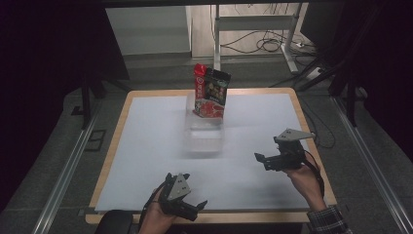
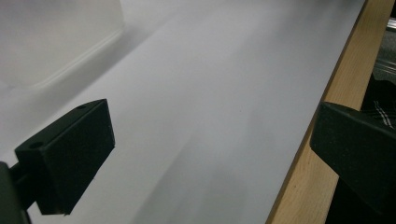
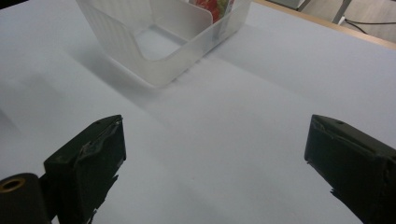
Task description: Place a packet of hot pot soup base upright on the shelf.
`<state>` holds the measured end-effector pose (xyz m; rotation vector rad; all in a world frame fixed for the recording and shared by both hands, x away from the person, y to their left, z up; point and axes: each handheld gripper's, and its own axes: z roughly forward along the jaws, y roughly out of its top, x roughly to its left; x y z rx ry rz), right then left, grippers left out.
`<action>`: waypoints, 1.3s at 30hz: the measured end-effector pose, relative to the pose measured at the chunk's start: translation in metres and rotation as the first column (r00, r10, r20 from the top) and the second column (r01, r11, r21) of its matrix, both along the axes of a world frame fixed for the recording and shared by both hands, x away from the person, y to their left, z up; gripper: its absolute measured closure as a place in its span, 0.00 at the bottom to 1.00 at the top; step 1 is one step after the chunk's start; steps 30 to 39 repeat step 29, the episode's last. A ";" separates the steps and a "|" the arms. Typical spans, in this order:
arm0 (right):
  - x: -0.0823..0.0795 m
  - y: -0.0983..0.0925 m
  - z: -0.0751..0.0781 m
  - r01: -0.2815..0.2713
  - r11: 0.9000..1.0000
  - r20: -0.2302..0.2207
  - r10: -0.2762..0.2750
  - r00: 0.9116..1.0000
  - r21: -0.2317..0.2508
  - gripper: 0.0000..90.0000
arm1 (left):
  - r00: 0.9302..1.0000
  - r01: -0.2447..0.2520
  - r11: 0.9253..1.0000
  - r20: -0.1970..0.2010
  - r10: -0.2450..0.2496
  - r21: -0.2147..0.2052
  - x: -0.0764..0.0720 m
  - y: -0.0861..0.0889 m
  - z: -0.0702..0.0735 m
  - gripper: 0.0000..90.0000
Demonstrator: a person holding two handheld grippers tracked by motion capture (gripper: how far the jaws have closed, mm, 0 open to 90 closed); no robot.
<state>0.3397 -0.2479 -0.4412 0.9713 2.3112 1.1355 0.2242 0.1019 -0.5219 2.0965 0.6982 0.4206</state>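
Note:
A clear plastic bin (image 1: 204, 139) sits mid-table on the white table top (image 1: 146, 146). A red packet (image 1: 198, 83) and a dark snack packet (image 1: 215, 92) stand upright at its far end. My left gripper (image 1: 196, 208) is at the table's near edge, open and empty, pointing right. In the left gripper view the left gripper (image 2: 212, 140) has wide-set jaws and the bin (image 2: 56, 42) lies at the upper left. My right gripper (image 1: 261, 162) hovers right of the bin, open and empty. The right gripper (image 3: 217, 149) faces the bin (image 3: 163, 74), where a packet (image 3: 212, 7) peeks in.
The wooden table edge (image 2: 317, 154) runs just under my left gripper's right jaw. Beyond the table stand desk legs (image 1: 216, 34) and floor cables (image 1: 265, 44). Bare white surface spreads left and right of the bin.

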 end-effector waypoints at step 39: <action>-0.048 -0.049 -0.040 0.097 0.995 -0.002 -0.097 0.995 -0.034 0.04 | 1.000 -0.010 1.000 -0.002 0.010 0.010 0.001 0.000 0.000 0.00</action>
